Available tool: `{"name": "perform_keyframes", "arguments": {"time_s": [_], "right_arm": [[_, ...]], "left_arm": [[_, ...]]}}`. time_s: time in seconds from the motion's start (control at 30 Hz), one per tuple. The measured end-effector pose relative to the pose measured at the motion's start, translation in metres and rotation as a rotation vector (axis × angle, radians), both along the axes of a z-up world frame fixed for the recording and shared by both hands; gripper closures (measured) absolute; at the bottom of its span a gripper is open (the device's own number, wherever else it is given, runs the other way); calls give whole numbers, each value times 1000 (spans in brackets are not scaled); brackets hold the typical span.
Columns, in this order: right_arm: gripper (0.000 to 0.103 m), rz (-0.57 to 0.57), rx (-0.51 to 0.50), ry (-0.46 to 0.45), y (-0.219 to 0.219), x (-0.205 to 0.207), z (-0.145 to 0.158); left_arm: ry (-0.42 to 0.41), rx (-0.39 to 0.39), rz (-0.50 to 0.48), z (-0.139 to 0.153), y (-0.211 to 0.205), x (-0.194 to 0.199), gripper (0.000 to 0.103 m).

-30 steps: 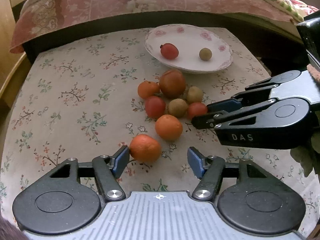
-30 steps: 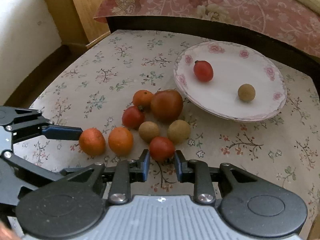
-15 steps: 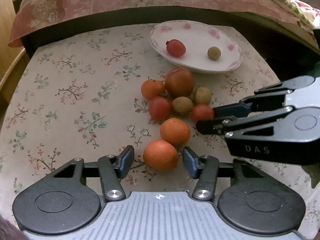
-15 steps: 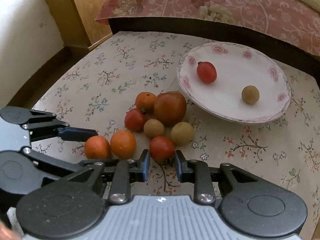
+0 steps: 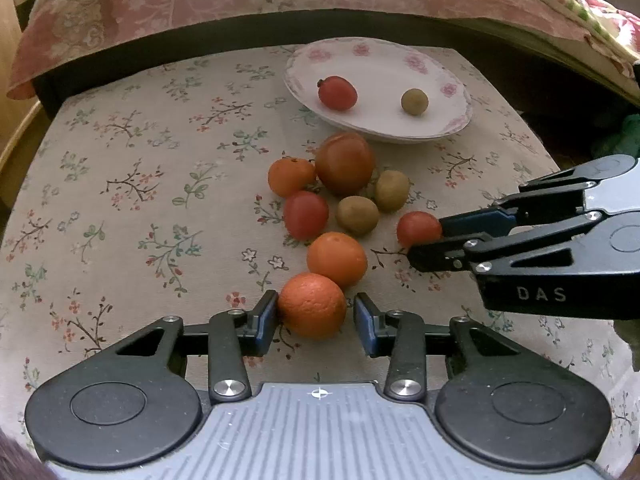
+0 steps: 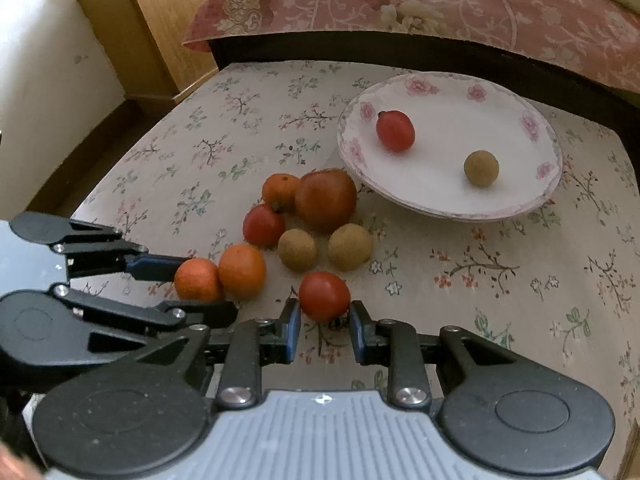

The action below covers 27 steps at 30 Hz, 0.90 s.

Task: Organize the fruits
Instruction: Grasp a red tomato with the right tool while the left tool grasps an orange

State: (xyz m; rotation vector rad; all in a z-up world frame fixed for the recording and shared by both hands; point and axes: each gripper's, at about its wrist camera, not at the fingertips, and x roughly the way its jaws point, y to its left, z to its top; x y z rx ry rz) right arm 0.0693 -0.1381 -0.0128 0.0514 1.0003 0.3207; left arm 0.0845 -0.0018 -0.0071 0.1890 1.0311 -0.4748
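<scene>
Jaws astride orange (image 5: 312, 305), tomato (image 6: 324, 296)

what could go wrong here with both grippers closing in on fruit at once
The left hand-held gripper straddles an orange that touches a second orange; closing may nudge that one rolling. The right hand-held gripper brackets a small red tomato, which could squirt out or bruise. The two grippers sit close together, so lifting together risks a clash.
</scene>
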Motion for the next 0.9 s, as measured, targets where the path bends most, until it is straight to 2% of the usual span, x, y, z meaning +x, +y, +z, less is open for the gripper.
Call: {"name": "perform_keyframes", "arguments": {"time_s": [0.27,0.43,0.6,0.73,0.83,0.9], "right_arm": [[75,14,-1,12,-2,-3,-2],[75,11,2,2,-2,-2,-3],[75,25,-8,-4,3,3,-5],[75,26,-5,-14,4,5,-6],[75,20,-13,-20,5,5,-6],[75,18,-17,-20,6,5,-7]], "left_arm": [[-7,8,-15,2,-1,-3,54],[-6,21,-20,-1,-2,-1,51],[-11,27,-33,-3,-4,-2,44],[-18,35,-41,-4,-5,-2,44],[-19,32,-34,-3,-4,-2,49],[-29,37,-26,-2,-3,-3,58]]}}
